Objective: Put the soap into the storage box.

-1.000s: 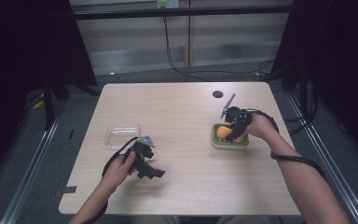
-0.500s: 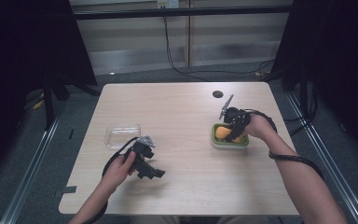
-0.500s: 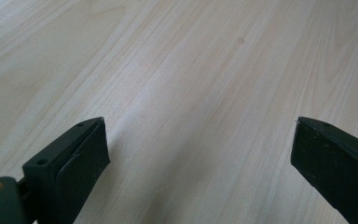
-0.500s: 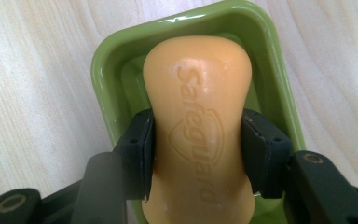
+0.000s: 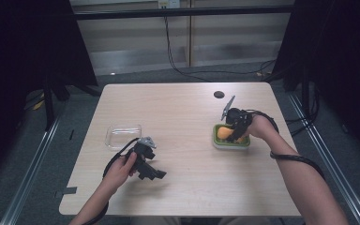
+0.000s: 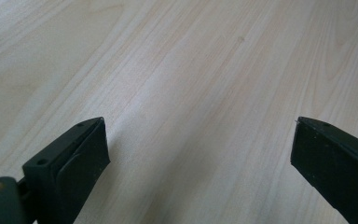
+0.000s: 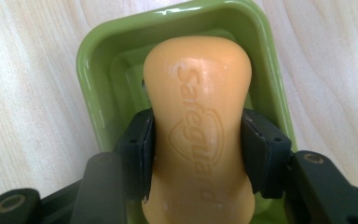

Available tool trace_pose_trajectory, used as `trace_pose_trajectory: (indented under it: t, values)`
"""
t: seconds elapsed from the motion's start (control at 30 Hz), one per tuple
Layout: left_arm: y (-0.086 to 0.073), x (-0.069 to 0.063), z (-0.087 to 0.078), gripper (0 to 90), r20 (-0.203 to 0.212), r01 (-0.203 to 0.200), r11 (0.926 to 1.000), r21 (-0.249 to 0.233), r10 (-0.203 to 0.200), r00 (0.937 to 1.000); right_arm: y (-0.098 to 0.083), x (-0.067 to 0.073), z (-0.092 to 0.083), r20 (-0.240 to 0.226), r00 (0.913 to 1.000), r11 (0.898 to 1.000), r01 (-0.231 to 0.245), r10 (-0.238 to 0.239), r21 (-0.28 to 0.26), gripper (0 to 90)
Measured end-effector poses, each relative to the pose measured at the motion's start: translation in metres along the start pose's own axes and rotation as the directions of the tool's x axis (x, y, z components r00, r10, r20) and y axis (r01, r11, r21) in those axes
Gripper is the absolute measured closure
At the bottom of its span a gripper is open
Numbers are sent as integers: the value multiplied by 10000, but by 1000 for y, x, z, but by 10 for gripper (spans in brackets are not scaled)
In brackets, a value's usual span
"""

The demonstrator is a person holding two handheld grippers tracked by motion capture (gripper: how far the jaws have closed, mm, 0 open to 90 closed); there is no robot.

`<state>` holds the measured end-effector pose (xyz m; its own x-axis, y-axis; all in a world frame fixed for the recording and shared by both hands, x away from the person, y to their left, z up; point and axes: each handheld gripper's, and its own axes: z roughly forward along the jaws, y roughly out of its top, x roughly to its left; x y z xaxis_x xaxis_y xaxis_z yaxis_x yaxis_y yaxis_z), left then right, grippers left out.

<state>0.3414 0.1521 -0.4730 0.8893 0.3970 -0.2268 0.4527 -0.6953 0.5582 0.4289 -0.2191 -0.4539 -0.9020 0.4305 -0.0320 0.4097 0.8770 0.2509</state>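
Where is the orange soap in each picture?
High view: the soap sits right of the middle, in the green dish, under the right tool.
Left gripper view: no soap here, just bare wooden table between the left tool's wide-apart jaws.
Right gripper view: the soap is in the middle, pinched at its waist by the two jaws.
Shared landmark: the pale wooden table.

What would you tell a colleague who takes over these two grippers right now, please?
Right gripper: shut on the orange soap bar, jaws at its narrow waist, over the green soap dish.
Left gripper: open, holding nothing, low over bare table.
Clear container: empty, on the table beyond the left gripper.
Done: soap gripped.
Left: lifting it out; probably moving it to the clear container, though that is a guess.
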Motion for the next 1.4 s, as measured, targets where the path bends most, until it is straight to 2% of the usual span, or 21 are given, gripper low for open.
trace_pose_trajectory:
  t: [0.03, 0.07, 0.1, 0.13, 0.17, 0.4, 0.6, 0.7, 0.73, 0.77, 0.83, 1.0, 1.03, 1.2, 1.33, 1.4]
  values:
    - [0, -1, 0, 40, 17, 224, 9996, -163, -224, 9997, -1, 1, 1, -22, 10000, 10000, -62, 62, 54, 494]
    - [0, 0, -1, 40, 16, 44, 10000, -32, -44, 10000, -1, 1, 1, -63, 9998, 9998, -180, 180, 47, 494]
    - [0, 0, -1, 40, 16, 44, 10000, -32, -44, 10000, -1, 1, 1, -63, 9998, 9998, -180, 180, 47, 494]
    - [0, 1, -1, 40, 14, -22, 10000, 22, 21, 10000, -2, 0, 2, 8, 10000, 10000, -41, 41, -42, 494]
    - [0, -1, 0, 40, 26, 150, 9998, -117, -150, 9999, -2, 0, 1, 4, 10000, 10000, -76, 76, -14, 494]
    - [0, -1, 1, 41, -12, 110, 9999, -42, -110, 9999, -2, 0, -3, 94, 9997, 9994, -235, 237, -260, 478]
    - [0, -2, 2, 41, 65, 190, 9998, -94, -190, 9998, -6, -2, -7, 162, 9980, 9977, -603, 608, -322, 398]
    - [0, -2, 2, 41, 48, 240, 9996, -122, -240, 9997, -9, -3, -8, 81, 9942, 9937, -1065, 1069, -356, 368]
    - [0, -2, 2, 41, 47, 239, 9997, -113, -239, 9997, -10, -2, -10, -17, 9901, 9892, -1406, 1406, -424, 355]
    - [0, -2, 2, 41, 49, 238, 9997, -108, -238, 9997, -11, -4, -11, 19, 9915, 9897, -1300, 1304, -595, 343]
    - [-1, -2, 2, 40, 58, 240, 9997, -98, -239, 9997, -13, -2, -14, -91, 9847, 9827, -1741, 1739, -634, 328]
    - [0, -3, 2, 41, 50, 221, 9997, -137, -221, 9997, -16, 1, -22, -88, 9793, 9732, -2020, 2022, -1102, 282]
    - [0, -2, 1, 41, 37, 41, 10000, -3, -41, 10000, -17, 2, -24, -68, 9792, 9721, -2019, 2026, -1197, 275]
    - [-1, -3, 2, 41, 55, 98, 9999, -84, -97, 9999, -17, 8, -32, -131, 9767, 9657, -2139, 2144, -1473, 251]
    - [0, -3, 2, 40, 86, -14, 10000, -2, 14, 10000, -20, 11, -38, -338, 9701, 9514, -2425, 2405, -1899, 233]
    - [-1, -3, 2, 41, 83, 18, 10000, 58, -18, 10000, -21, 13, -40, -351, 9693, 9493, -2454, 2433, -1965, 225]
